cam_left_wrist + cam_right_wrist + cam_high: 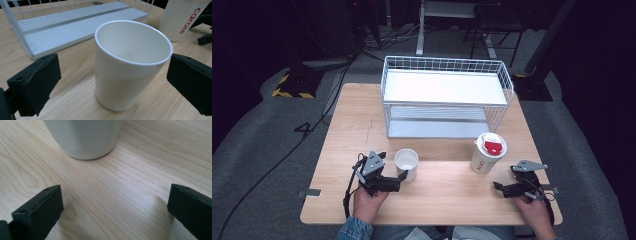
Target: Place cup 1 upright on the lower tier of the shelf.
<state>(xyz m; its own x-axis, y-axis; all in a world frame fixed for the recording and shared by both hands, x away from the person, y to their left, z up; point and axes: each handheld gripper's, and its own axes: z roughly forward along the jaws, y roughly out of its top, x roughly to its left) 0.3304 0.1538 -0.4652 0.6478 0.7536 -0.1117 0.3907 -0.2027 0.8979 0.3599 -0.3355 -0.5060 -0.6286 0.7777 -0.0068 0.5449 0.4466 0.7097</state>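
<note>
the white mug (pixel 406 163) stands upright on the wooden counter (pixel 442 195), near the person and a little left of the middle. in the left gripper view the mug (pixel 130 62) sits between the two black jaws of the left hand-held gripper (pixel 113 82), which are spread wide with a gap on either side, so neither jaw touches it. its inside looks bare. from the high view the left hand-held gripper (pixel 401 179) lies just beside the mug on its near-left side, held low over the counter by the person's left hand (pixel 369 200).

to the right stands a taller white cup (pixel 487 153) with a white and red lid, upright on the counter; the left gripper view shows red lettering down the side of this cup (pixel 183 18). the right hand-held gripper (pixel 498 187) is near it on the near-right side, not touching. in the right gripper view its jaws are spread far apart over bare wood, the right hand-held gripper (pixel 115 207) holds nothing, and the rounded base of the cup (pixel 85 137) stands farther off, ahead of the jaws.

on the far side of the counter a white wire rack (pixel 447 97) with two shelves stands, well apart from both grippers.
</note>
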